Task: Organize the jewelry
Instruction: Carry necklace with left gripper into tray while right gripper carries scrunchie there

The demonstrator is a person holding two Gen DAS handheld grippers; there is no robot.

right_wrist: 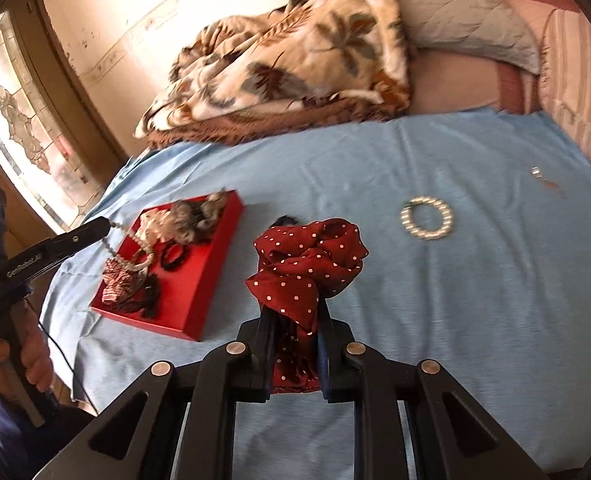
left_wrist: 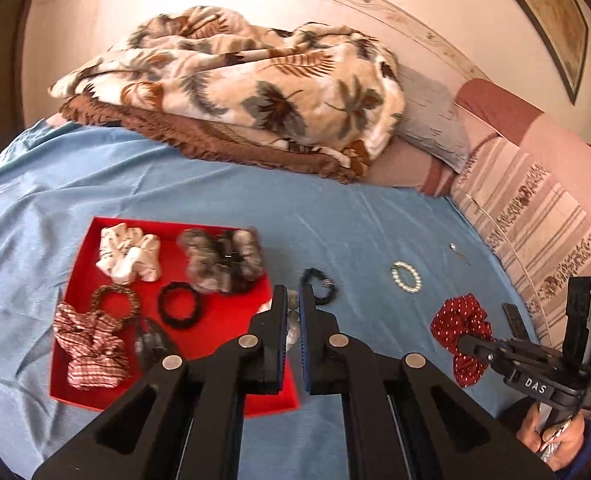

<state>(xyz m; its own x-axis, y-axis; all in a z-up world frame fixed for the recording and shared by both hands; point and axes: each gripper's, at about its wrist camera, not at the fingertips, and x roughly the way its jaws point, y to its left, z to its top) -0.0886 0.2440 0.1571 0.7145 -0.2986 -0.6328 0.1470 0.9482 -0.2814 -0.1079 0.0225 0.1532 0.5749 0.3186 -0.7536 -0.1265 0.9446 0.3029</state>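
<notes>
While scrunchies fill the red tray point(left_wrist: 75, 380), a pearl bracelet point(right_wrist: 427, 218) lies apart

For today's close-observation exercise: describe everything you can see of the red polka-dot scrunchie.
The red polka-dot scrunchie is dark red, satin-looking fabric with small white dots, gathered into loose, crumpled folds. It is pinched between the fingers of the right gripper, lifted off the blue sheet, its bulk bunched above the fingertips and a tail trailing down between them. Only the fingers appear to touch it.

Both wrist views look steeply down, close, sharing the red tray point(left_wrist: 271, 406) and bed.
</notes>
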